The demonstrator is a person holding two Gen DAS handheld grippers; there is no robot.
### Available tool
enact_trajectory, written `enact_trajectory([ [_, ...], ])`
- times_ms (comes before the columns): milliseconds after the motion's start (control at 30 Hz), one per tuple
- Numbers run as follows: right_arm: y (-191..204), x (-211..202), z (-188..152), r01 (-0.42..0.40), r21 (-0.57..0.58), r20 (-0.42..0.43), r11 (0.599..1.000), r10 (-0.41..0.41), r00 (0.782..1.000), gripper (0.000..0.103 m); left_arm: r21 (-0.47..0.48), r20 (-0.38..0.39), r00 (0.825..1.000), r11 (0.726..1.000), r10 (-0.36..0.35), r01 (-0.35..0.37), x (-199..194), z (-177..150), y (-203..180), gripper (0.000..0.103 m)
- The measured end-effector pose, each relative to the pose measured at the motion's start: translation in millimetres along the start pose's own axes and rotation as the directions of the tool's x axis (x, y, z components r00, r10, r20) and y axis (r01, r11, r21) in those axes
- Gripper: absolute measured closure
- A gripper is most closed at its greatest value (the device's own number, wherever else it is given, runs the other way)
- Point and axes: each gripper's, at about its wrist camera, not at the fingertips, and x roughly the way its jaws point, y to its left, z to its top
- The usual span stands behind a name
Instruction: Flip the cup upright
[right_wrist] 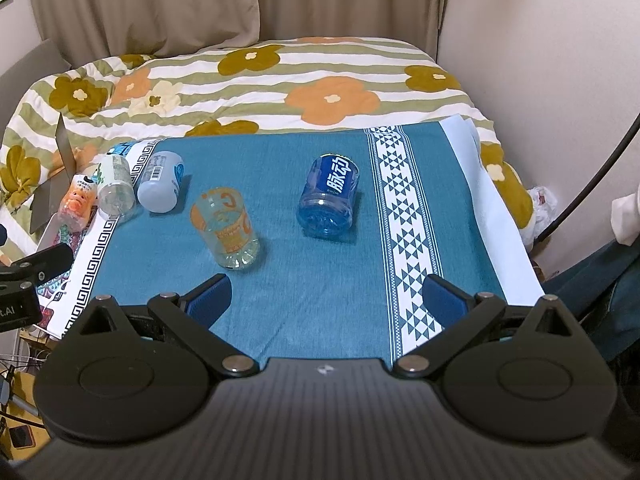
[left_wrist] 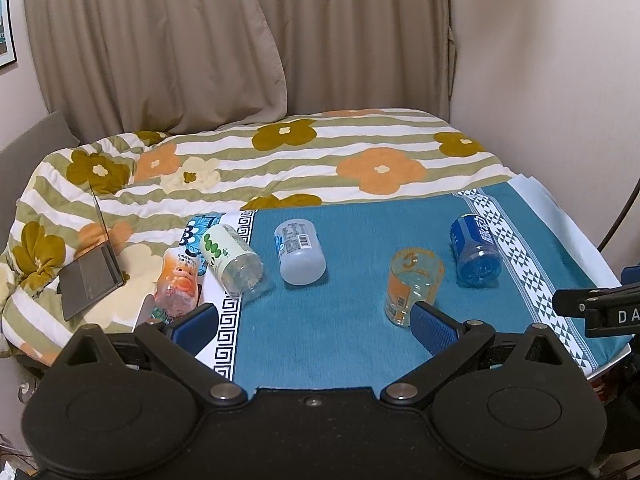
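Note:
Several cut-bottle cups lie on their sides on a teal cloth (left_wrist: 340, 320). A clear cup with orange print (left_wrist: 412, 284) (right_wrist: 226, 226) lies nearest. A blue cup (left_wrist: 476, 250) (right_wrist: 330, 196) lies to its right. A white cup with a barcode (left_wrist: 298, 250) (right_wrist: 160, 186), a green-print cup (left_wrist: 232, 258) (right_wrist: 116, 188) and an orange-pink cup (left_wrist: 178, 282) (right_wrist: 78, 204) lie at the left. My left gripper (left_wrist: 314, 326) is open and empty; its right finger sits just in front of the orange-print cup. My right gripper (right_wrist: 326, 300) is open and empty, short of the blue cup.
The cloth lies on a bed with a flowered, striped quilt (left_wrist: 280, 152). A half-open laptop (left_wrist: 94, 268) rests on the quilt at the left. Curtains (left_wrist: 200, 40) hang behind, and a wall (left_wrist: 540, 80) stands at the right. A dark cable (right_wrist: 592, 176) runs down by the wall.

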Motion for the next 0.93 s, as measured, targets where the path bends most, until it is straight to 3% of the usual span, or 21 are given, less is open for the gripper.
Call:
enact_trajectory([
  [933,-1,7,5,-0.002,-0.005,-0.010,1.000,0.002,1.000,0.000,-0.025,0.004,1.000,1.000,0.001,-0.001,13,9,2,0.000],
])
